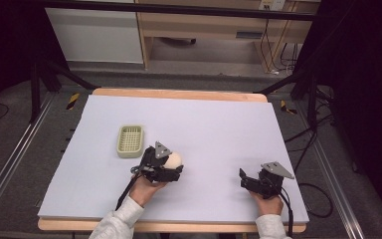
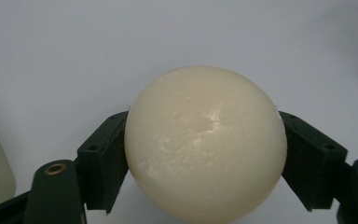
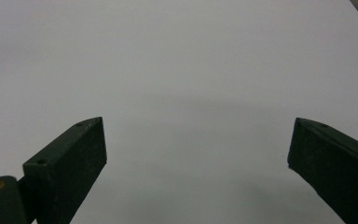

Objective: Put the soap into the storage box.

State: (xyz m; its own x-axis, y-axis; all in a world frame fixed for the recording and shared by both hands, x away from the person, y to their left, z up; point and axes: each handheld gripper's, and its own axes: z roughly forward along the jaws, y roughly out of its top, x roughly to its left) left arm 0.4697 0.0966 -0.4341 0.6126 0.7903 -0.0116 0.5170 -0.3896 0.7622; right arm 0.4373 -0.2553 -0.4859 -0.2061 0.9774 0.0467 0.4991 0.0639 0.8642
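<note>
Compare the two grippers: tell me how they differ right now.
The left gripper is shut on the cream ball; the right gripper is open with nothing between its jaws. The left gripper sits near the green basket; the right gripper is over bare table. Both are black and hand-held.

The left black two-jaw gripper [image 1: 175,168] and right black two-jaw gripper [image 1: 242,175] each carry a grey three-cornered plate on top. Black cables trail behind them. The person's sleeves are white.

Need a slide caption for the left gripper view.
Left gripper clamps a cream ball between both jaws above the pale table.
</note>
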